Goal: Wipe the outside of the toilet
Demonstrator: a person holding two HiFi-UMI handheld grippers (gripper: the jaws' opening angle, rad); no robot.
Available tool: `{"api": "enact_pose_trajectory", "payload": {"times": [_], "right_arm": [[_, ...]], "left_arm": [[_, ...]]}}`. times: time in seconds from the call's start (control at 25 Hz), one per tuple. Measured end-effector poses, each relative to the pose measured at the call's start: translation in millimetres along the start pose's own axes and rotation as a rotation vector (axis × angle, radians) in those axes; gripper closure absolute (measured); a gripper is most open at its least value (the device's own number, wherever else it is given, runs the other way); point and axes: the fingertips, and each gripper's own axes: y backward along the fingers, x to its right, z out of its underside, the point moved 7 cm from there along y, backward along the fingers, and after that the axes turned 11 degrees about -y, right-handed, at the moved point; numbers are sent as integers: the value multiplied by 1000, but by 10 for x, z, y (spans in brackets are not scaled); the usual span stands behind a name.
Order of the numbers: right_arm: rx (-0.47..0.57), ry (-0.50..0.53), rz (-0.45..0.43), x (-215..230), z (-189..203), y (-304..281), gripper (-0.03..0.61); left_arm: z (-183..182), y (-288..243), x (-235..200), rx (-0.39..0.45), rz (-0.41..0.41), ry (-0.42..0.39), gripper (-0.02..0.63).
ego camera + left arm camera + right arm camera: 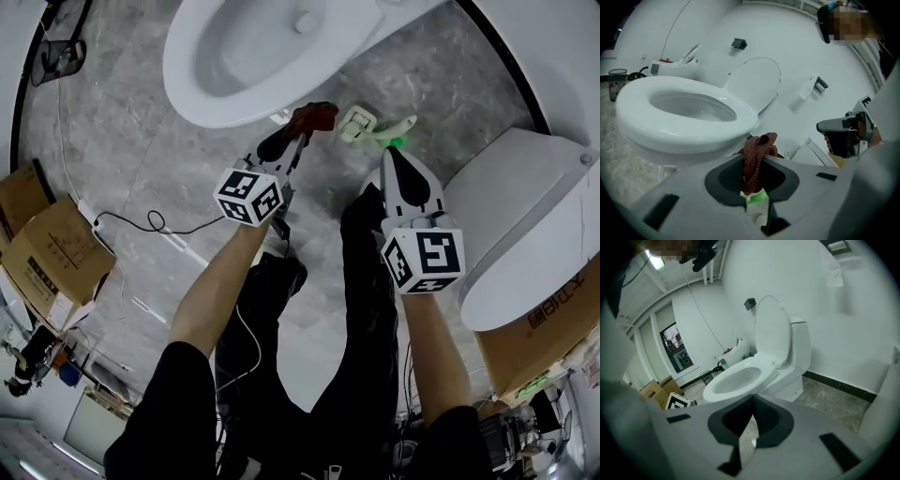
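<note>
The white toilet point(234, 56) fills the top of the head view, seat down and lid point(757, 84) raised. My left gripper point(302, 127) is shut on a reddish-brown cloth point(314, 115) just below the bowl's front rim. In the left gripper view the cloth point(757, 152) stands bunched between the jaws of the left gripper point(754, 161), right beside the seat's point(684, 112) edge; contact cannot be made out. My right gripper point(392, 155) hangs to the right, shut with nothing in it. The right gripper point(752, 401) points at the toilet point(750, 376) from a distance.
A white and green bottle-like item point(373, 127) lies on the grey stone floor by the bowl. A second white fixture point(534, 216) rests on a cardboard box point(544, 333) at right. Cardboard boxes point(47, 244) and cables point(141, 225) lie at left.
</note>
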Motion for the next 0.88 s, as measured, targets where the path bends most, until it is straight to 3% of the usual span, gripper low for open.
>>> {"api": "enact_pose_trajectory", "payload": {"times": [0.16,0.48,0.72,0.88], "right_arm": [[11,-18,14,300,-128,42,575],[5,-35,-11,755,-254,-12,575],[-14,-42,-31,1071,-237,-150,575],[-30,-35,-35,1223,-210,-208,575]], "left_arm": [[-62,-543,200,4,13,28,548],[-122,-1539,393,26,-43,92,548],[-63,-2117,381,35,-69,96,548],[-92,-2385,292,89,-108,153,548]]}}
